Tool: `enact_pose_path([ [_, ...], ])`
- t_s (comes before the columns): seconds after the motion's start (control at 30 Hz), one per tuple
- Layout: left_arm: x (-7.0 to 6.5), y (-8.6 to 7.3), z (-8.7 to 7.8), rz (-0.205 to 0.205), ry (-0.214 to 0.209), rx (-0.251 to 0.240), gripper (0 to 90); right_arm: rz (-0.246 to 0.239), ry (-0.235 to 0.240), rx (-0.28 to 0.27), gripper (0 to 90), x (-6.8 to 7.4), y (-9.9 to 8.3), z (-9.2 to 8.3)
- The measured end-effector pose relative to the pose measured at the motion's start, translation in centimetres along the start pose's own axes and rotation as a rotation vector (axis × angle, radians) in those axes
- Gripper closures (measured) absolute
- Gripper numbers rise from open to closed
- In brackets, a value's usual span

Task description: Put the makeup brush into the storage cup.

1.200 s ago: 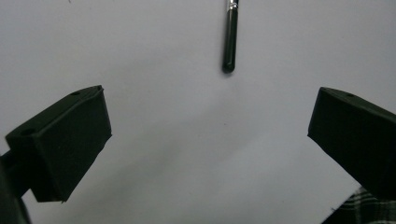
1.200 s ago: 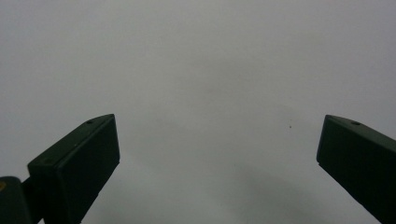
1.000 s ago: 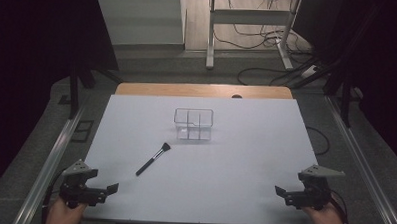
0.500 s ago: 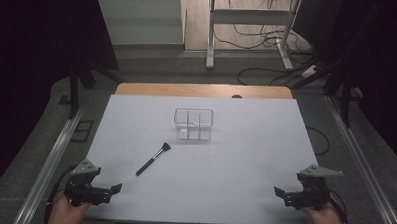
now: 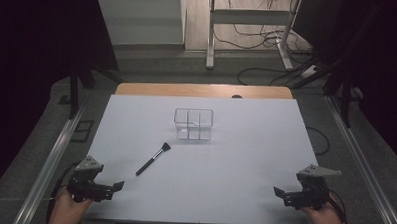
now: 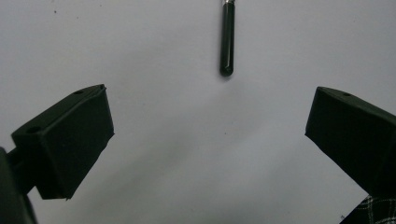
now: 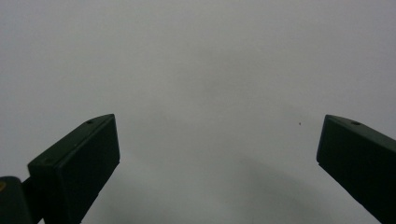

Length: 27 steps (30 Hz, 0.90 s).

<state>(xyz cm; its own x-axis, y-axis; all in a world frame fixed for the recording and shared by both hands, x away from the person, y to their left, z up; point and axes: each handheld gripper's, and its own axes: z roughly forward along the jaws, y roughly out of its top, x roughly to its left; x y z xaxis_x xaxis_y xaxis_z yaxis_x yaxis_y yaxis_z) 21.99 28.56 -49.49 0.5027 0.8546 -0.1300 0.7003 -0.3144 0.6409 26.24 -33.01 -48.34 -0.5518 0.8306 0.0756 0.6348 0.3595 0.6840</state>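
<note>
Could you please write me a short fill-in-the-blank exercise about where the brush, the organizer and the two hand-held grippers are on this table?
1. The black makeup brush lies nearer the ____ hand-held gripper.
2. The jaws of the right hand-held gripper stand ____.
3. The clear organizer stands ____ the brush, toward the table's far edge.

Missing words: left; open; beyond

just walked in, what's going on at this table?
A person holds a gripper in each hand at the table's near edge. The left gripper, jaws open, points at the handle of a black makeup brush lying flat. The right gripper is open and empty. A clear divided organizer stands beyond the brush.
</note>
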Motion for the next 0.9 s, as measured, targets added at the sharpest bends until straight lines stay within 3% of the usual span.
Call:
enact_pose_path([
  [0.23, -0.1, 1.0, 0.3, 0.021, -0.008, 0.011, 1.3, 0.0, -0.005, 0.005, 0.0, 0.0, 0.0, 0.1],
  [0.9, 0.0, 3.4, 1.1, 0.11, 0.005, 0.116, 0.8, -0.013, -0.01, -0.014, 0.0, 0.1, 0.2, 0.0],
])
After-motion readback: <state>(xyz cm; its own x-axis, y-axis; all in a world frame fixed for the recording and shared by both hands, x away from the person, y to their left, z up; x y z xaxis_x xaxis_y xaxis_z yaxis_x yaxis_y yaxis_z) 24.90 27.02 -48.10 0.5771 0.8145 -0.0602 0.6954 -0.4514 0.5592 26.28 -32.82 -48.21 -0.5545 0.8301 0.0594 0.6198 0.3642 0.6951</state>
